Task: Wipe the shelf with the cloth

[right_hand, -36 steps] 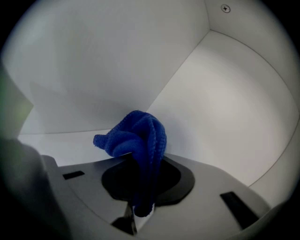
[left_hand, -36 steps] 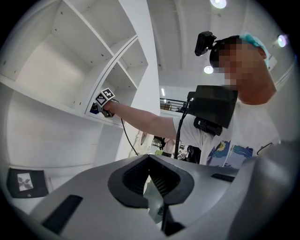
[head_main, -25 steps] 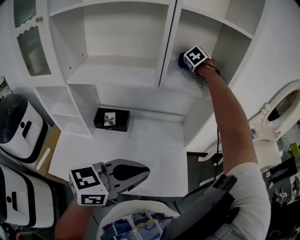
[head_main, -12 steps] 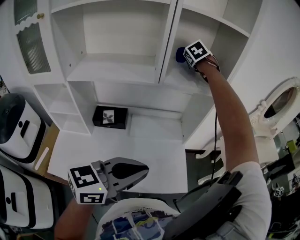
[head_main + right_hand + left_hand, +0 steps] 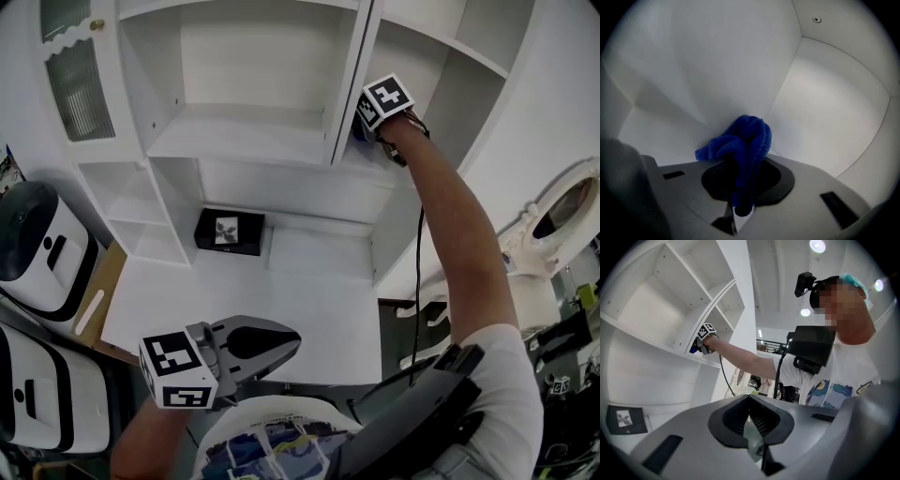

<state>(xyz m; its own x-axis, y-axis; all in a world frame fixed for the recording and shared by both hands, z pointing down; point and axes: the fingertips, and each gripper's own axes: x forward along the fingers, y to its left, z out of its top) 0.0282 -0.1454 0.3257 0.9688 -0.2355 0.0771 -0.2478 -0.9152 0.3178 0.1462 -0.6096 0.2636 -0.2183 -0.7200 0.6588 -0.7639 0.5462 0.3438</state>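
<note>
A blue cloth is bunched between the jaws of my right gripper, which is shut on it. The cloth presses against the white inner surfaces of the right shelf compartment. In the head view the right gripper reaches into that compartment just past the upright divider; only a sliver of the cloth shows beside its marker cube. My left gripper hangs low over the desk edge, shut and holding nothing. In the left gripper view its own jaws meet, and the far cloth shows on the shelf.
A black box lies on the white desk under the shelves. White rounded appliances stand at the left. A glass-front cabinet door is at the upper left. The wide left shelf is bare.
My right gripper has slid the cloth left along the shelf toward the upright divider, so less of the cloth shows. The left gripper has stayed put.
</note>
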